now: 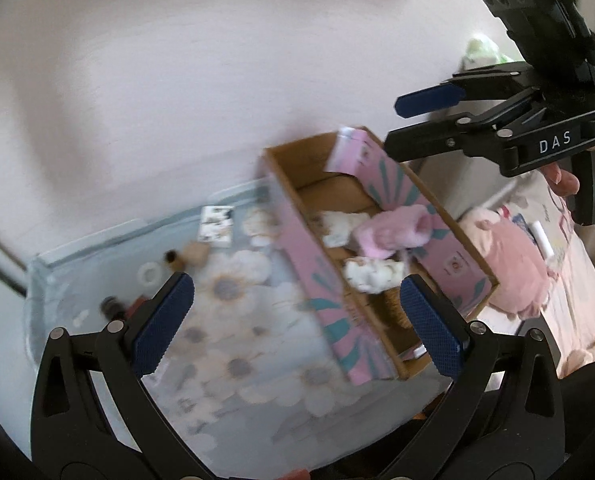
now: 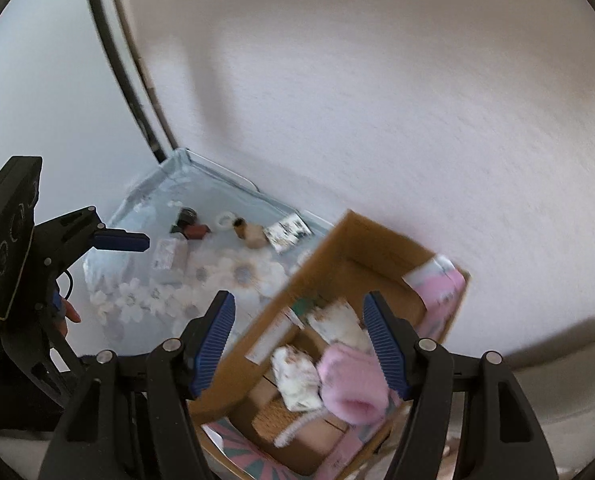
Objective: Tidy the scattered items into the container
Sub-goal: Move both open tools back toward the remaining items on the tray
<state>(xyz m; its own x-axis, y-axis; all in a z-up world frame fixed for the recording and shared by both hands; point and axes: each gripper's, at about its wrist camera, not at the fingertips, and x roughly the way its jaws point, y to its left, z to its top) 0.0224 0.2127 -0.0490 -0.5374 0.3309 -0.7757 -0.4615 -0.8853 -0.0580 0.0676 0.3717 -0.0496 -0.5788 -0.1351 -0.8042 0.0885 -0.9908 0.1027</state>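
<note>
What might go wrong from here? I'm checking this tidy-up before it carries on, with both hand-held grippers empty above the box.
1. The small bottles, white ring and card lie close together by the wall; reaching for one could knock another.
2. The box sits near the table's edge beside the bed, so a nudge might shift it off.
3. The pink sock lies on top of the pile and could snag a finger.

Both views are smeared by motion blur. The print on the small card [image 1: 216, 227] cannot be read, and the little items near the dark bottle [image 1: 111, 307] are too blurred to be identified. The near end of the cardboard box [image 2: 337, 240] is cut off by the lower edge of the right wrist view. The pale soft items [image 2: 297, 376] beside the pink sock [image 2: 351, 384] cannot be told apart.
</note>
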